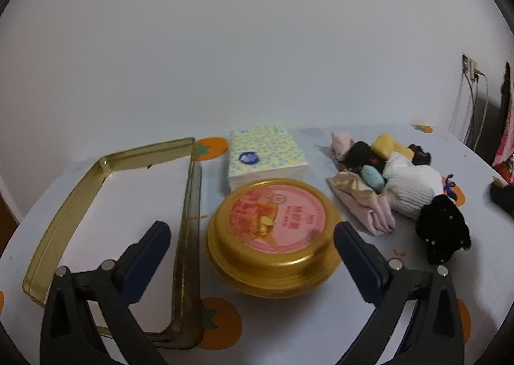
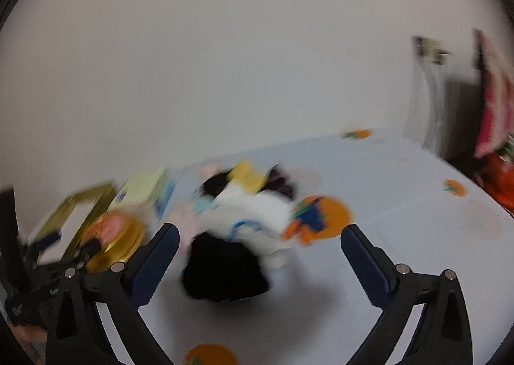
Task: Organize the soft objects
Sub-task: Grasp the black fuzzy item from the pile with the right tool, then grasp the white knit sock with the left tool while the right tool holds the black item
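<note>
A pile of soft items [image 1: 388, 178] lies on the table at the right: a white knitted piece [image 1: 411, 186], a black fuzzy piece [image 1: 441, 228], pink cloth [image 1: 369, 211], yellow and teal bits. My left gripper [image 1: 253, 233] is open, its fingers either side of a round gold tin [image 1: 273, 239] with a pink lid. My right gripper [image 2: 260, 239] is open and empty; the black piece [image 2: 225, 268] and the white piece [image 2: 253, 214] lie blurred between its fingers.
An open gold rectangular tin [image 1: 106, 214] stands at the left. A tissue pack [image 1: 266, 156] sits behind the round tin. The white tablecloth [image 1: 289, 326] has orange fruit prints. A wall socket with cables [image 1: 470, 69] is at the right. The left gripper [image 2: 54, 256] shows in the right wrist view.
</note>
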A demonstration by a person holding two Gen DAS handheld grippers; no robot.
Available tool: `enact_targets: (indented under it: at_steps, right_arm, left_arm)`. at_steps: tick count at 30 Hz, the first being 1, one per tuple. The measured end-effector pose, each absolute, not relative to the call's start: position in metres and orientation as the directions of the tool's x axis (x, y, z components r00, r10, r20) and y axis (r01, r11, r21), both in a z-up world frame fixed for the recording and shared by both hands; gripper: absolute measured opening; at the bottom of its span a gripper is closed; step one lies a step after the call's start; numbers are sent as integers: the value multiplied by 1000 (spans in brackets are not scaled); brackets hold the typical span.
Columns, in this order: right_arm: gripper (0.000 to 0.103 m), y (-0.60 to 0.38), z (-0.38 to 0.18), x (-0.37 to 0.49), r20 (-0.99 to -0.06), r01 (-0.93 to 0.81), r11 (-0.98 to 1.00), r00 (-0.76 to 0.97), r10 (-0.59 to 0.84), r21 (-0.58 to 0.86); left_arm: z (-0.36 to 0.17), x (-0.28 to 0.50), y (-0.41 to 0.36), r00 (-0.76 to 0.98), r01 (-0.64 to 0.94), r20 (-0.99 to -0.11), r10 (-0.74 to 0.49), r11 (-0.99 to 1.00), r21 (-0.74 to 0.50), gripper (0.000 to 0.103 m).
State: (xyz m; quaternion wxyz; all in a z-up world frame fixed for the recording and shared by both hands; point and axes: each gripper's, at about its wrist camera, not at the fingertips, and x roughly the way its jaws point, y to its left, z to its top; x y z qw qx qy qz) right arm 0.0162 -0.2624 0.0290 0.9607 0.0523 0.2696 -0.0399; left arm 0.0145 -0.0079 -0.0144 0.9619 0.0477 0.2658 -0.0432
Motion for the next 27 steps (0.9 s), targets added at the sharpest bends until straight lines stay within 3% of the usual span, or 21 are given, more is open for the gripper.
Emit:
enact_targets:
  at_steps: [5, 7, 8, 9, 10, 15, 18, 21, 27]
  right_arm:
    - [102, -235, 12, 56, -656, 39, 998, 752, -66, -57]
    - [101, -235, -5, 75, -727, 23, 999, 685, -46, -41]
    - [92, -236, -10, 78, -741, 19, 1000, 671, -31, -24]
    - [68, -239, -19, 85, -772, 18, 1000, 635, -20, -11]
    - [62, -241, -23, 84, -772, 28, 1000, 636, -18, 0]
    - [43, -264, -10, 59, -693, -18, 985, 708, 134, 172]
    - [43, -286, 7, 30, -598, 0, 974, 789, 140, 228]
    - [43, -319, 26, 7, -501, 62, 971, 863, 64, 230]
    - [43, -364, 52, 1, -365, 256, 965, 906, -217, 62]
  left_arm:
    - [-11, 11, -3, 869, 91, -492, -55, 995, 50, 103]
    - [-11, 11, 0, 869, 81, -492, -49, 996, 43, 103]
    - [-11, 12, 0, 869, 81, -493, -51, 996, 40, 103]
    - [-11, 12, 0, 868, 81, -493, -51, 996, 39, 103]
    - [-11, 12, 0, 868, 82, -494, -52, 996, 39, 103]
    - [-10, 9, -2, 873, 99, -483, -65, 994, 45, 103]
    - [-7, 3, -8, 886, 126, -455, -84, 990, 62, 103]
    - [-4, -1, -19, 897, 147, -429, -111, 988, 52, 103]
    - [-2, -2, -71, 875, 257, -439, -203, 964, 66, 103]
